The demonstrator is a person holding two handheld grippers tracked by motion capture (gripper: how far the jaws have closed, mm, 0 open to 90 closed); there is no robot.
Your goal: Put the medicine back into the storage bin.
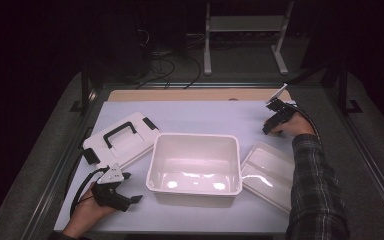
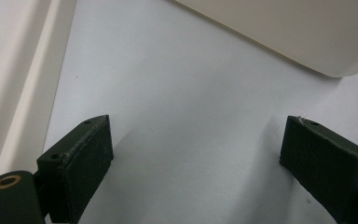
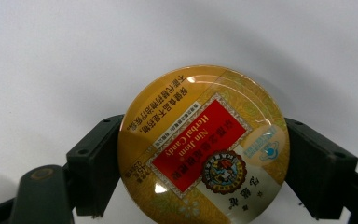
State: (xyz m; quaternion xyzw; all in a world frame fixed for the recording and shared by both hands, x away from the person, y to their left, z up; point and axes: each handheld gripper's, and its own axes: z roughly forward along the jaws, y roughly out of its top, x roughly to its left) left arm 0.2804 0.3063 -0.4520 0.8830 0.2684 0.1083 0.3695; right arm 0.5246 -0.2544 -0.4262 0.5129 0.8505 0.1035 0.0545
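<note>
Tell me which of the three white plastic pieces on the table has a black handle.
The lid left of the tub, near the left gripper. It carries a black handle and latches; the tub and the tray are plain white.

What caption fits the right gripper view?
Right tongs close around a round herbal candy tin on the white table.

On my counter (image 1: pixel 190 116) the tub (image 1: pixel 195 162) sits in the middle, its lid (image 1: pixel 121 138) just to its left and a tray (image 1: pixel 269 172) to its right. My left gripper (image 1: pixel 130 192) rests at the near left; my right gripper (image 1: pixel 269 126), far right, has a candy tin (image 3: pixel 204 151) between its jaws.
</note>
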